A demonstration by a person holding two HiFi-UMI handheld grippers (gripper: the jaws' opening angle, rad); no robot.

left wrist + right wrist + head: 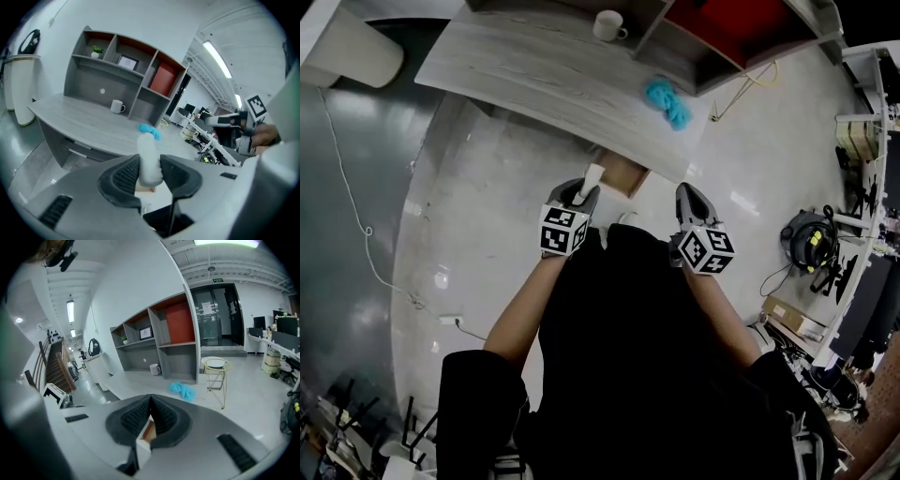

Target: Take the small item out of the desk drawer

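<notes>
Our left tool [151, 165] pinches the small white cylinder [148, 147] low; we judge it light and slippery; our right tool [150, 405] is pressed together.

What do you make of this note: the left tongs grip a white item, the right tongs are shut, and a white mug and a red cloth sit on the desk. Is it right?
Not quite. The cloth on the desk is bright blue, not red, as the head view shows. The rest stands: the left tongs grip the white item, the right tongs are shut, and the white mug sits on the desk.
</notes>
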